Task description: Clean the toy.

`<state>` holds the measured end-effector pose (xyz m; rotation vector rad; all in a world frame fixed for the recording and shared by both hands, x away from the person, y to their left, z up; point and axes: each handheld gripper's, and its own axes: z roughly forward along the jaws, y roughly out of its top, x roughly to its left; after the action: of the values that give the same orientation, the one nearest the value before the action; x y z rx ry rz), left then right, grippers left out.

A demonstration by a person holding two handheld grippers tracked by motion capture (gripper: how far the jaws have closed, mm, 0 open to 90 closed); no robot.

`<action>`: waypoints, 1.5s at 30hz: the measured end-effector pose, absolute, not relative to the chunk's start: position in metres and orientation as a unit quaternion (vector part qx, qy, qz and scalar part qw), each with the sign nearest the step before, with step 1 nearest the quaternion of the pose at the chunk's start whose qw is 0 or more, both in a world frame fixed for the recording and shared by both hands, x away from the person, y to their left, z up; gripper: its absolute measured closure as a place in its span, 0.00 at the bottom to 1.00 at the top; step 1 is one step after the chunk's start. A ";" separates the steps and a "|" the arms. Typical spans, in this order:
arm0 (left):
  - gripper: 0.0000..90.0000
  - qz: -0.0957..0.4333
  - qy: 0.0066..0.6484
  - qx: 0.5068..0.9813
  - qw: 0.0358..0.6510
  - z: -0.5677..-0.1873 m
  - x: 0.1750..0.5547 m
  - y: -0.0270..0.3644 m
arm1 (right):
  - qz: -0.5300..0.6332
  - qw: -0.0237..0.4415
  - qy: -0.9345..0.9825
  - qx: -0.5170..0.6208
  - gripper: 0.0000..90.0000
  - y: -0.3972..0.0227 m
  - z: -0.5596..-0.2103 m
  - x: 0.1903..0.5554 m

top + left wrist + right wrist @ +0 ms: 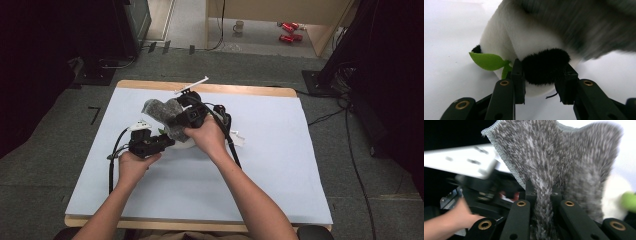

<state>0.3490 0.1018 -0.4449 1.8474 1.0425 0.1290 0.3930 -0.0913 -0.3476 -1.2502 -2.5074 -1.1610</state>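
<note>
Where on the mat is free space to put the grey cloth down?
The mat is bare right of the right gripper and near the front edge. It is crowded at the middle, around the plush toy, grey cloth and left gripper.

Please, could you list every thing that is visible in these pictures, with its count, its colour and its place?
plush toy: one, white with a black limb and a green leaf, on the sheet at the table's middle, limb pinched by the left gripper
cloth: one, fuzzy grey, lifted over the toy, pinched by the right gripper
sheet: one, pale blue, covering the table
table: one, light wood, its edge showing around the sheet
mug: one, pale, on the floor beyond
red things: about two, on the floor by the mug, too small to name
left gripper: one, black, jaws closed on the toy's black limb
right gripper: one, black, jaws shut on the cloth
</note>
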 end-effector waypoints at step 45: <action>0.73 0.025 0.439 0.758 0.482 -0.445 0.361 0.105 | -0.322 -0.075 -0.812 -0.481 0.94 -0.198 -0.344 0.397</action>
<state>0.3608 0.1053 -0.4447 1.8468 1.0695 0.0616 0.3968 -0.1977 -0.3444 -1.5873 -2.6805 -1.0632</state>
